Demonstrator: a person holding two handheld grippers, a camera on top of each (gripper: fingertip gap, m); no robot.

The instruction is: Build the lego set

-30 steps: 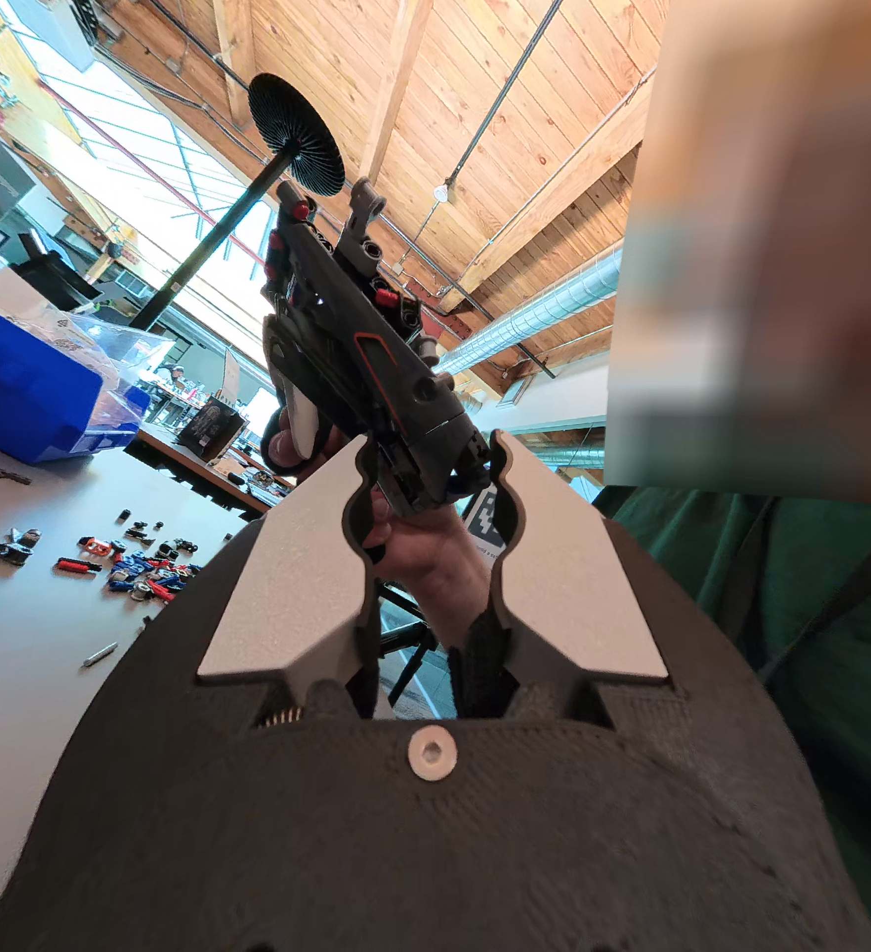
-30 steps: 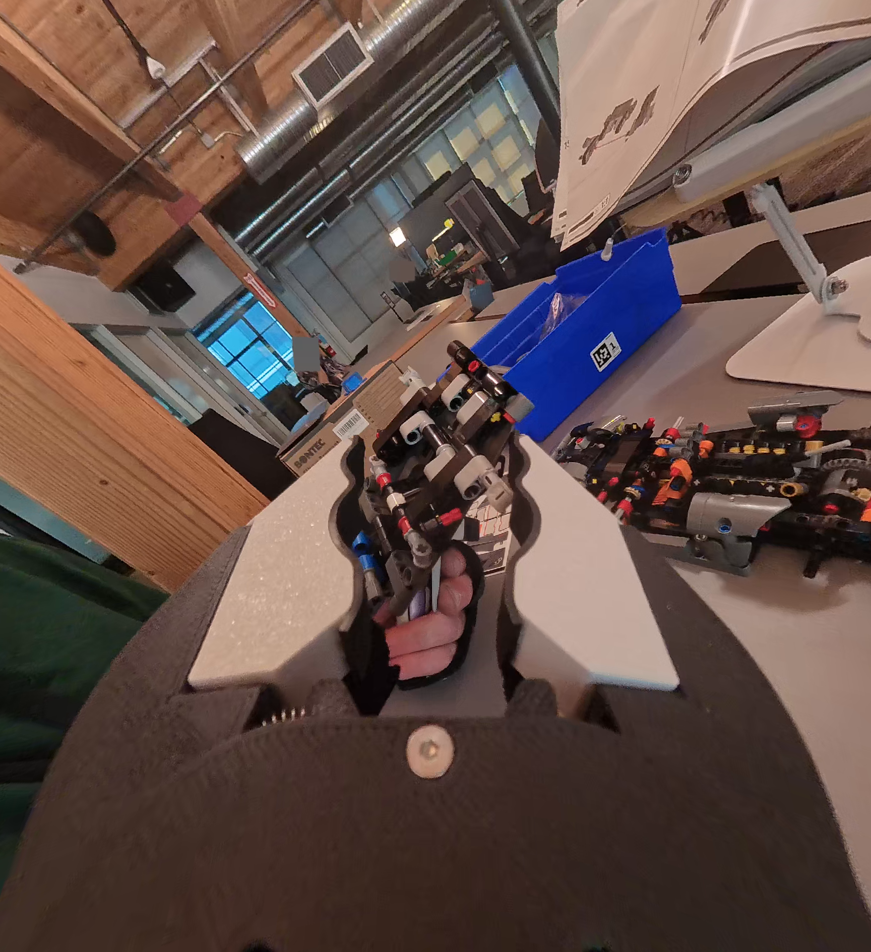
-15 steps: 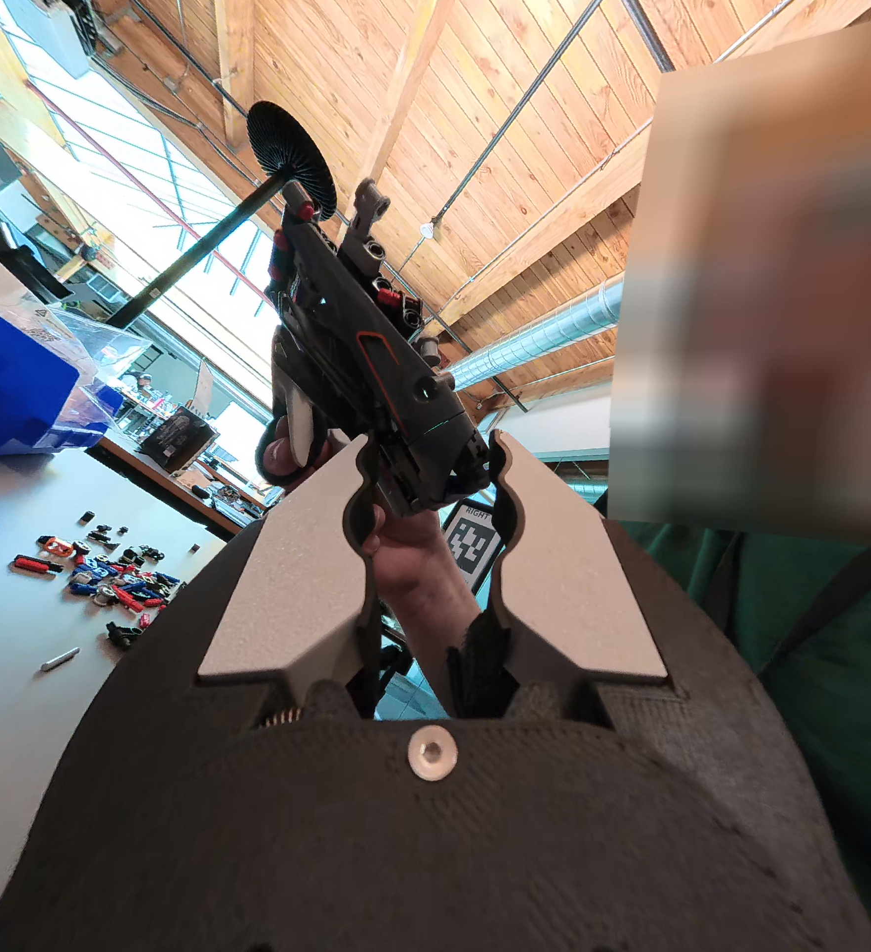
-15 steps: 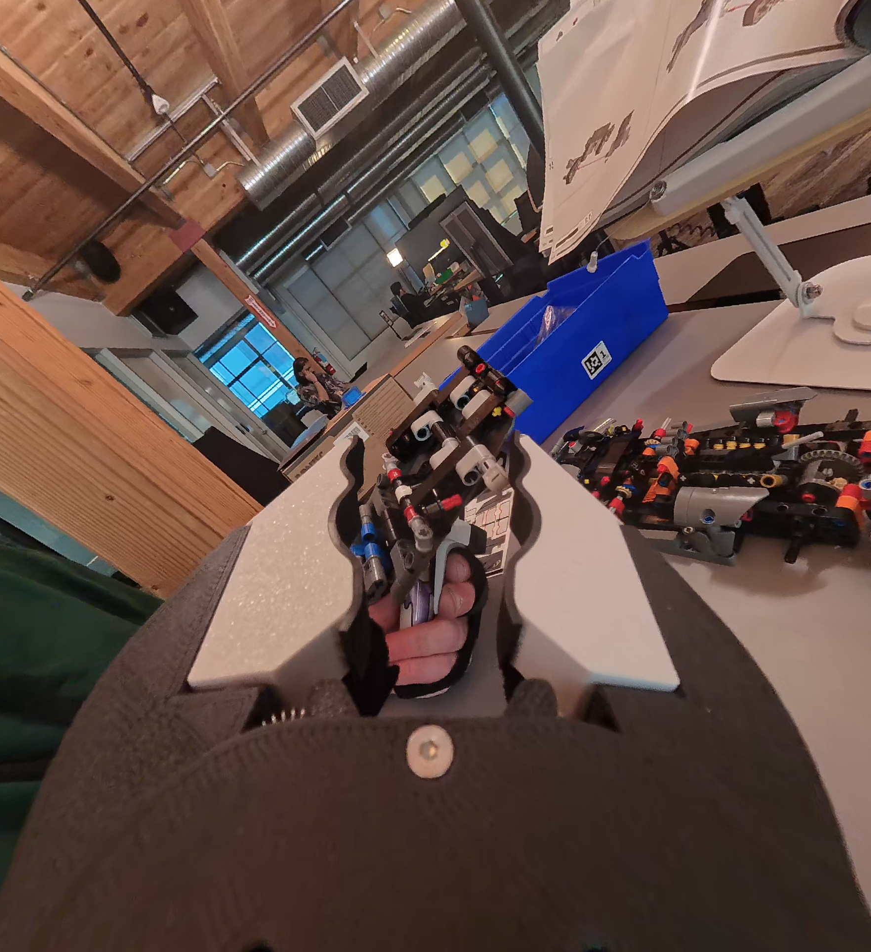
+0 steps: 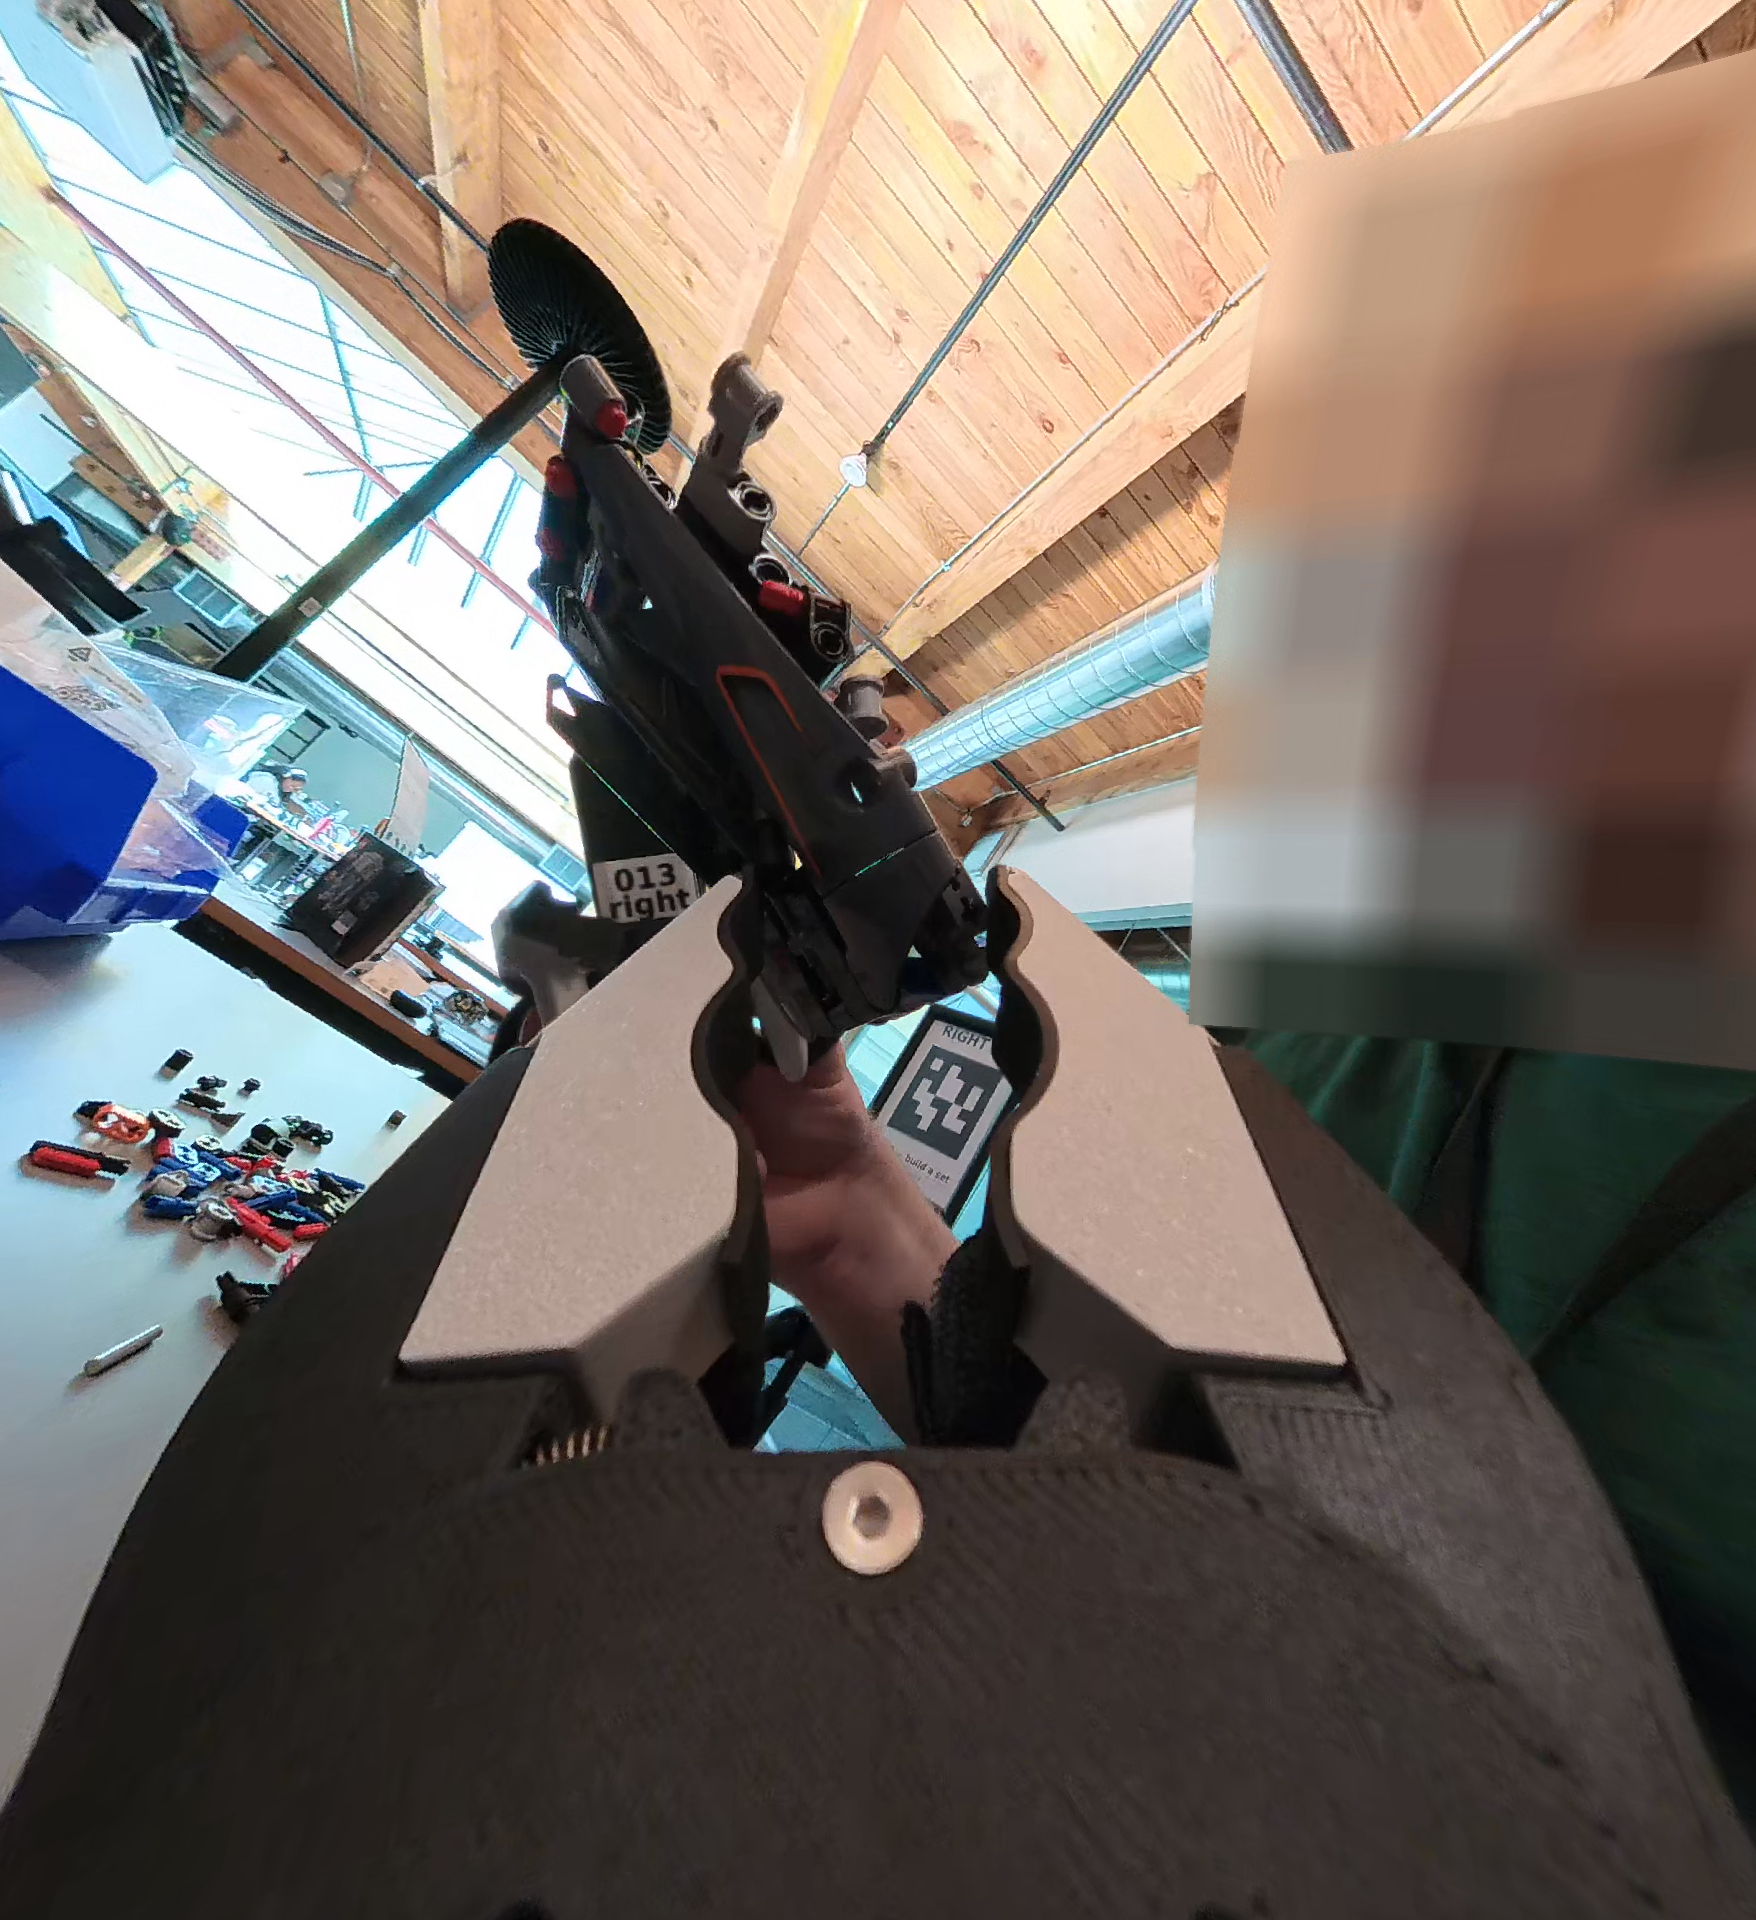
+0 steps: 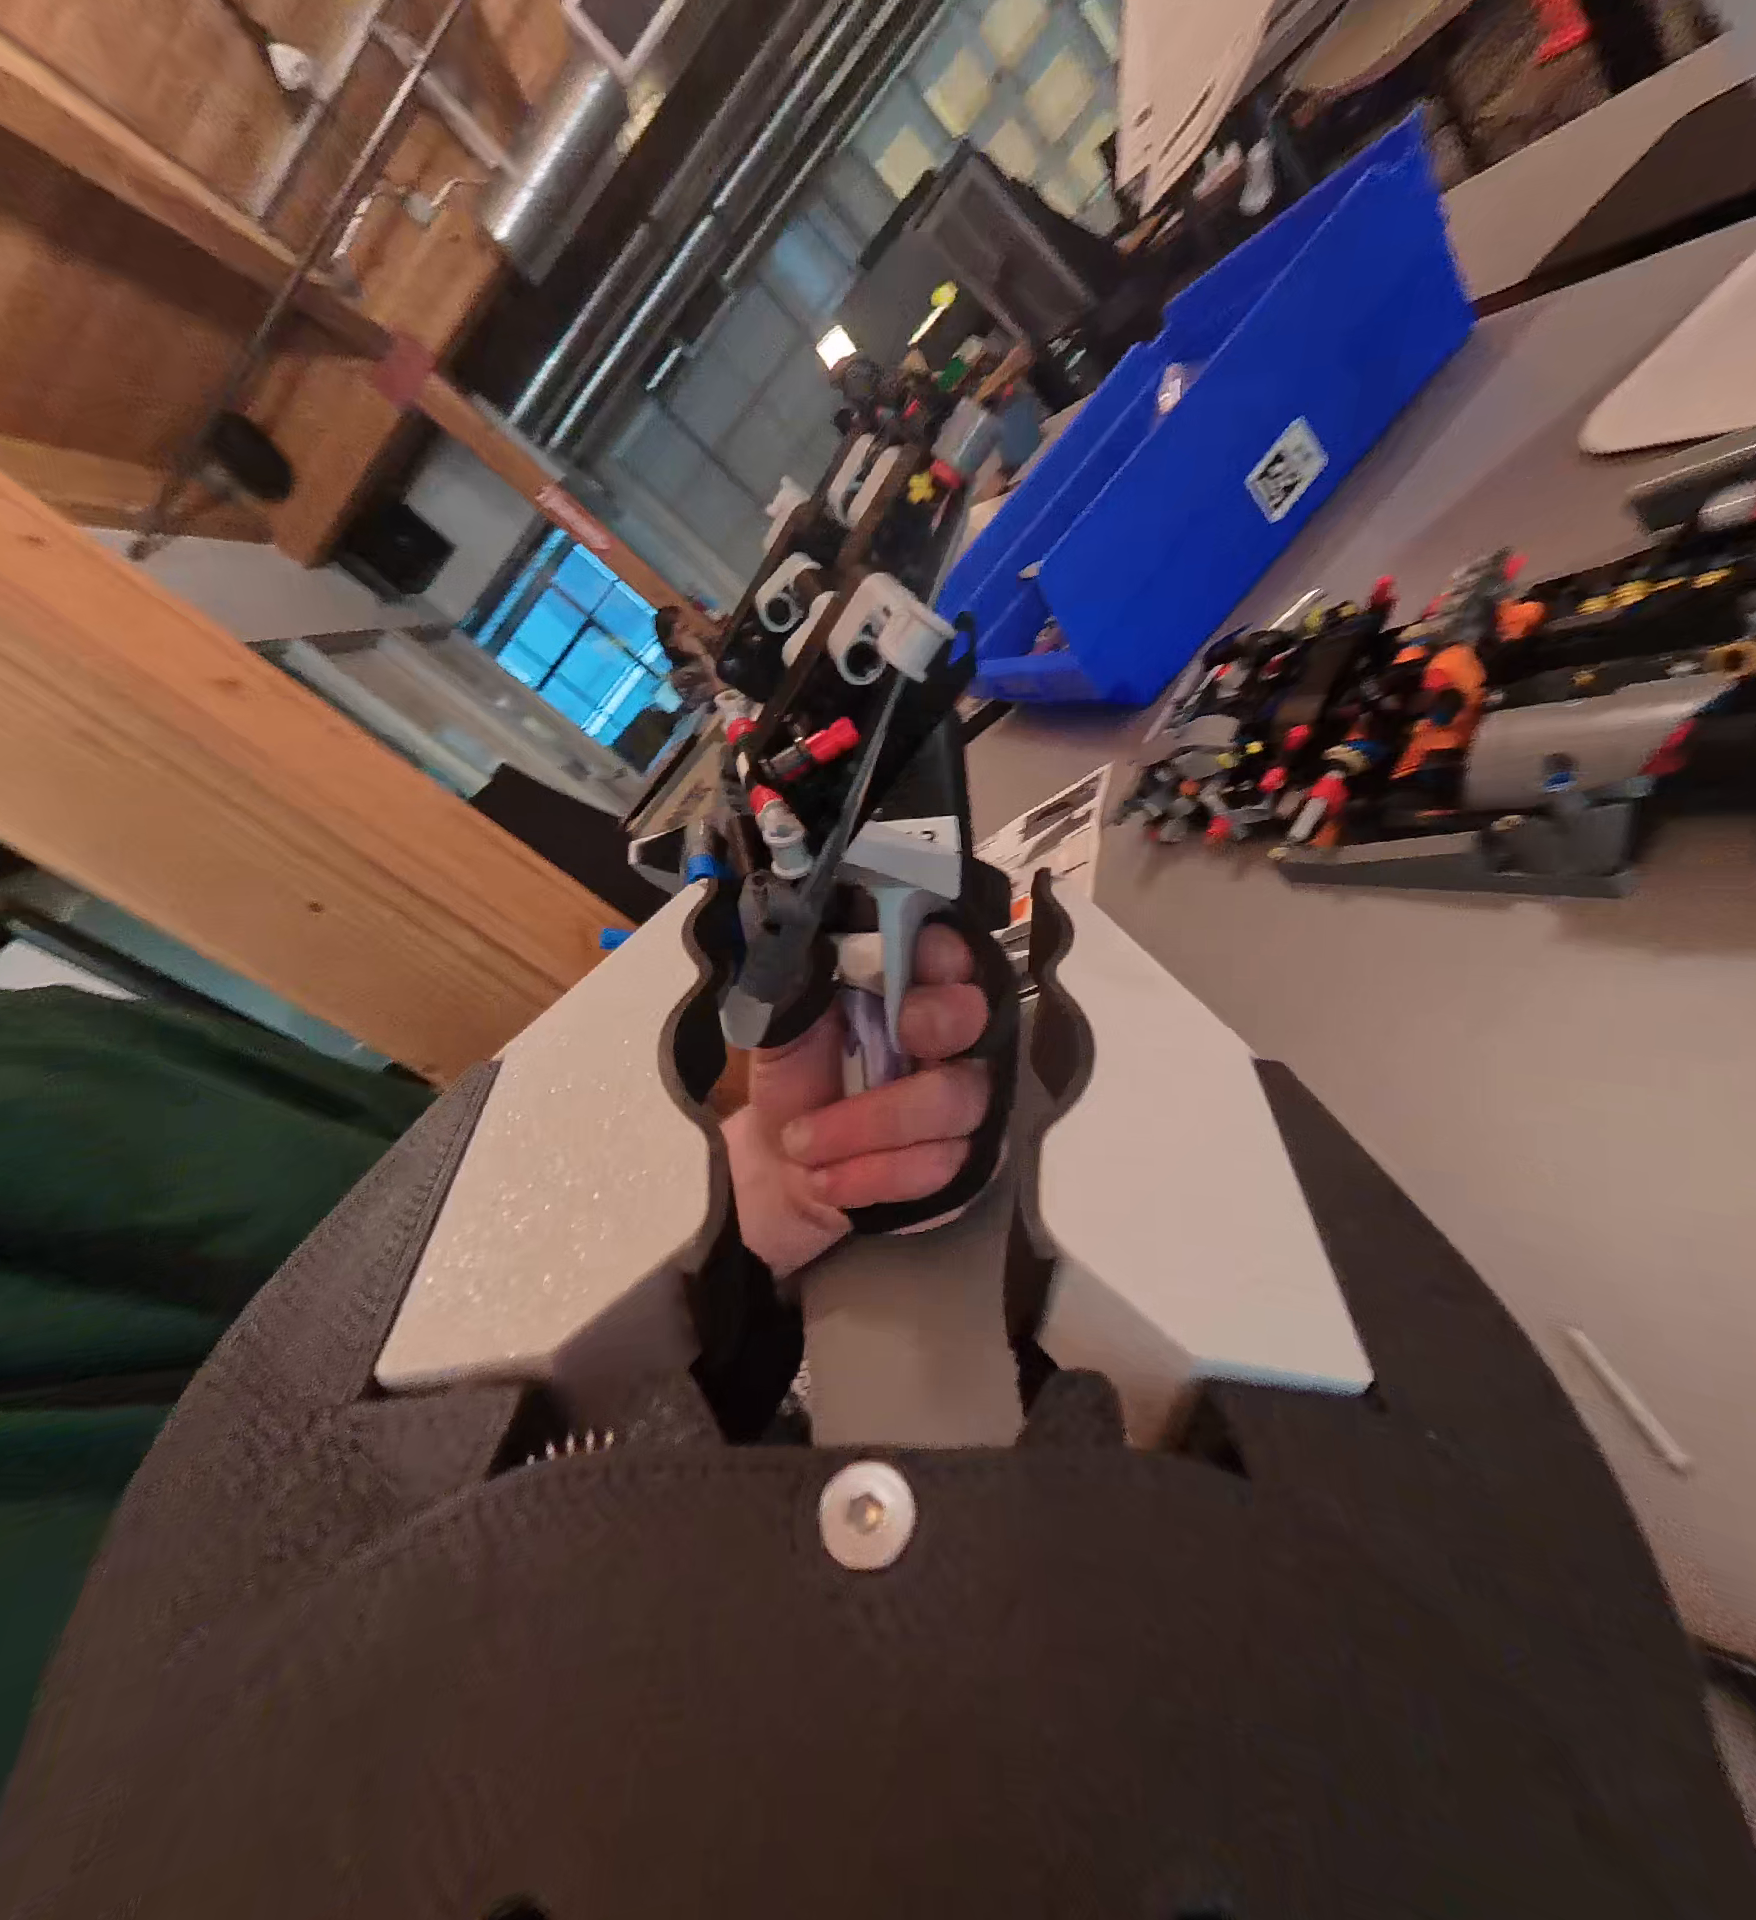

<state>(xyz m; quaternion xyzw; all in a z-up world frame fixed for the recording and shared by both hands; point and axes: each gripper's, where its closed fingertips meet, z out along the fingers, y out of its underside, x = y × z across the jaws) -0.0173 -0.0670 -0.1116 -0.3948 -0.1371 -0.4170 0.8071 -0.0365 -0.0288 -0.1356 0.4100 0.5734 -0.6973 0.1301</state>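
A dark grey and black lego assembly (image 5: 749, 727) with red pins and an orange line stands up from my left gripper (image 5: 869, 914), which is shut on its lower end, both pads against it. In the right wrist view the same assembly (image 6: 832, 727) shows edge-on, rising past my right gripper (image 6: 874, 914). Its grey lower end lies by the left finger (image 6: 645, 1039), while the right finger (image 6: 1144, 1091) stands apart from it, so the right gripper is open. A hand (image 6: 884, 1132) on the left gripper's handle shows between the fingers. The right gripper's body (image 5: 635, 821) shows behind the assembly.
Loose small lego parts (image 5: 230, 1195) and a grey axle (image 5: 121, 1351) lie on the grey table (image 5: 22, 1455). A blue bin (image 6: 1248, 457) and a long part-built lego chassis (image 6: 1476, 727) sit to the right. A person in a green top (image 5: 1580, 1299) is close.
The assembly keeps its place in the left grasp. The right gripper has swung around it, so it now shows edge-on instead of spanning the fingers, and the right jaws have widened slightly.
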